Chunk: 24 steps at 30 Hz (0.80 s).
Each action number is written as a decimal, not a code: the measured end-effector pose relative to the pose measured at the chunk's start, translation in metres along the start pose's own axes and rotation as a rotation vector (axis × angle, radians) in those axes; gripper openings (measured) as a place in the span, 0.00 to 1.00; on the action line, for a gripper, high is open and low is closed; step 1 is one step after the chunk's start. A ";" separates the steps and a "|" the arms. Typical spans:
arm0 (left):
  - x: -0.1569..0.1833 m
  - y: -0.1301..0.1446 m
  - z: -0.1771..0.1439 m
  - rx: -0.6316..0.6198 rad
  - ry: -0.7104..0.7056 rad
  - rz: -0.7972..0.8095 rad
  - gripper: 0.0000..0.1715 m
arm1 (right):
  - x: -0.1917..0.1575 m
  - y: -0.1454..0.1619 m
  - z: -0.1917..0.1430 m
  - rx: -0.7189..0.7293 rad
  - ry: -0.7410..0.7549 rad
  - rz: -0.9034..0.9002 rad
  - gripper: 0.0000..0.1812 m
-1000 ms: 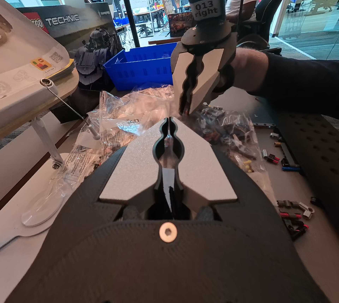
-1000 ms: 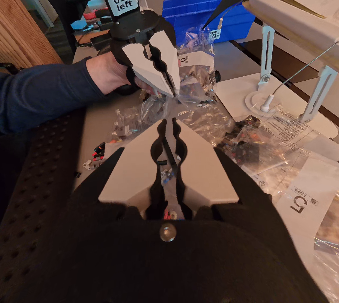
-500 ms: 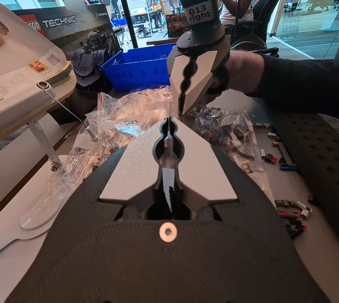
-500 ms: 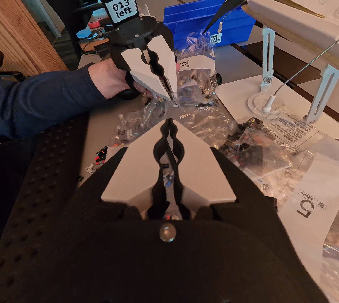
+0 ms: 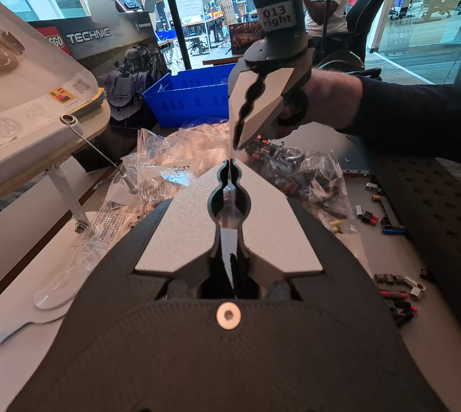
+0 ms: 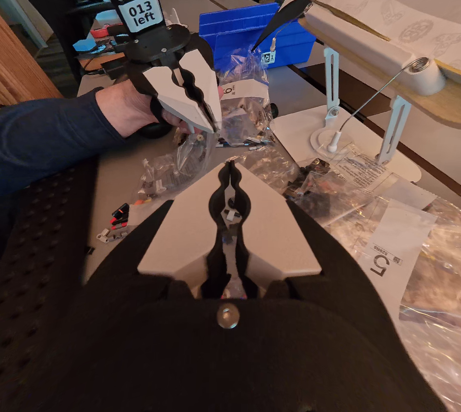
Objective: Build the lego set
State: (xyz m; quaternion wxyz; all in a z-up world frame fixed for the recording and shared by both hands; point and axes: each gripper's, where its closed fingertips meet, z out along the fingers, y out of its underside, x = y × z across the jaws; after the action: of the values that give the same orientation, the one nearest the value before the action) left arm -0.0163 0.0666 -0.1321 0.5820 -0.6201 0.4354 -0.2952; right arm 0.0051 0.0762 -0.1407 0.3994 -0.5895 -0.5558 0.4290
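Observation:
My left gripper [image 5: 230, 162] is shut on a small clear plastic bag of lego pieces [image 5: 229, 203], and the film runs between its jaws. My right gripper [image 5: 237, 148] hangs just above and beyond it, tips down, shut on the same film. In the right wrist view my right gripper [image 6: 229, 163] is shut, with the bag [image 6: 179, 165] stretched from its tips up to the left gripper [image 6: 215, 130]. The bag hangs above the grey table [image 6: 119, 175].
More bags of pieces [image 5: 294, 175] [image 6: 324, 190] cover the table's middle. Loose small pieces [image 5: 396, 292] [image 6: 117, 223] lie beside a black perforated mat [image 5: 424, 200]. A blue bin [image 5: 189, 98] stands behind. An instruction booklet on a white stand [image 5: 37, 105] [image 6: 374, 13] overhangs one side. The tips of both grippers are at nearly the same place.
My right gripper has gone from slightly open to shut on the bag's film. Both grippers have drawn closer together, tip to tip, with the bag between them.

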 end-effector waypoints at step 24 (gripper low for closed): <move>0.006 0.000 0.004 -0.009 0.025 0.008 0.00 | -0.014 -0.003 0.007 0.036 -0.094 0.059 0.00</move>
State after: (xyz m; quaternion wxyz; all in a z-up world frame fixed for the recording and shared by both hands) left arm -0.0099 0.0628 -0.1340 0.5748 -0.6173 0.4466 -0.2985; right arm -0.0027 0.0625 -0.1392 0.3703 -0.5776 -0.5486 0.4777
